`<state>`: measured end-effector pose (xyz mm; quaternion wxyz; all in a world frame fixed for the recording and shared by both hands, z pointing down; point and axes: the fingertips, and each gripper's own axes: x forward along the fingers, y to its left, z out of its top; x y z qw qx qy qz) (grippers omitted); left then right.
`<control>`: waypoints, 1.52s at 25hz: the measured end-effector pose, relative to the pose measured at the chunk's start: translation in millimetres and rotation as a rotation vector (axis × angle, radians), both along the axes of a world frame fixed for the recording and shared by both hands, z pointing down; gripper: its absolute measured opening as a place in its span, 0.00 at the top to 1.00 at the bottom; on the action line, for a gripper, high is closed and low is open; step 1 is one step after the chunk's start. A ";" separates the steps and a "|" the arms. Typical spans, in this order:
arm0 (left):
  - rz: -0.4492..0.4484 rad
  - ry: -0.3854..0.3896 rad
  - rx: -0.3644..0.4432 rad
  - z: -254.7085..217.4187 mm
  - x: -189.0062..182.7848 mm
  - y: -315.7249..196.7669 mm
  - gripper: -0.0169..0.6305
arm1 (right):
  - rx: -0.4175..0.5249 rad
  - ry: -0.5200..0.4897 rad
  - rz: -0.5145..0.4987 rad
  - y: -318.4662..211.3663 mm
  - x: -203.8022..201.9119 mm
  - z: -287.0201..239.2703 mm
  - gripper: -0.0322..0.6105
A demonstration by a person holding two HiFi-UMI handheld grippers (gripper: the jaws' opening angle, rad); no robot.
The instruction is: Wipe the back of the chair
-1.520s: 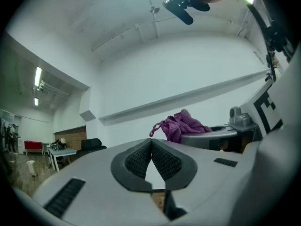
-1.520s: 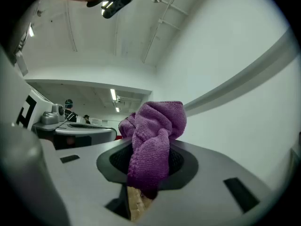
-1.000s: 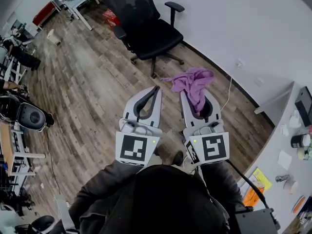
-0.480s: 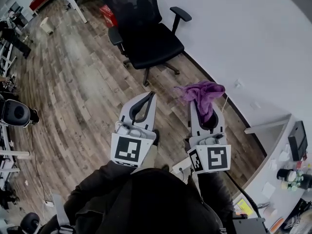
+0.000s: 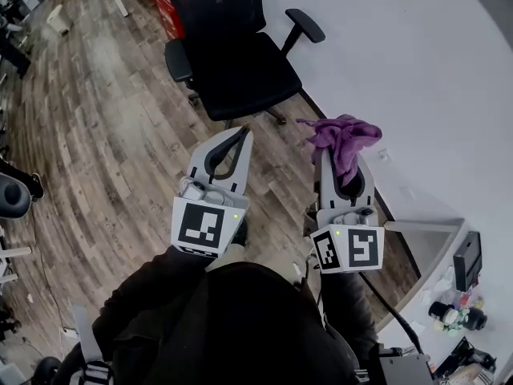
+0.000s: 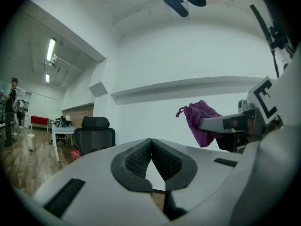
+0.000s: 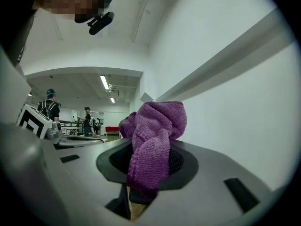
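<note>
Your right gripper (image 5: 341, 160) sits at the lower right of the head view, its jaws pinching a purple microfibre cloth (image 5: 346, 137). In the right gripper view the cloth bunches up above the jaw tips and hangs down between them. Your left gripper (image 5: 241, 133), just left of centre, has its jaws pressed together at the tips with nothing between them.

The black office chair (image 5: 237, 74) stands on the wood-plank floor (image 5: 96, 135) at the top centre of the head view. It is well ahead of both grippers and touched by neither. Its mesh back (image 5: 210, 2) is cut off by the top edge. The seat lies on your side of the back, and one armrest (image 5: 304, 24) sticks out towards the white wall (image 5: 417, 62) on the right. In the left gripper view the chair shows at the left middle and the cloth at the right.
</note>
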<state>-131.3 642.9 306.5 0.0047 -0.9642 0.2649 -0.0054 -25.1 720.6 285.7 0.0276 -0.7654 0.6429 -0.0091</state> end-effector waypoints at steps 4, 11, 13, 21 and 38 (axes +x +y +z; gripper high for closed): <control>0.010 0.005 -0.006 1.4 20.0 -28.8 0.96 | 0.004 0.018 -0.003 -31.9 16.6 -6.5 0.77; 0.023 -0.030 0.009 14.0 72.2 -79.3 0.96 | 0.031 0.006 -0.025 -91.6 69.1 -0.7 0.77; 0.011 -0.034 0.009 15.2 95.4 -96.2 0.96 | 0.047 0.004 -0.043 -112.9 92.3 -0.1 0.77; -0.098 -0.138 0.028 18.8 188.6 -191.9 0.96 | 0.088 -0.033 -0.159 -224.2 200.6 5.6 0.77; -0.423 -0.188 0.000 12.6 192.1 -323.9 0.96 | 0.065 -0.099 -0.452 -407.5 232.6 8.4 0.77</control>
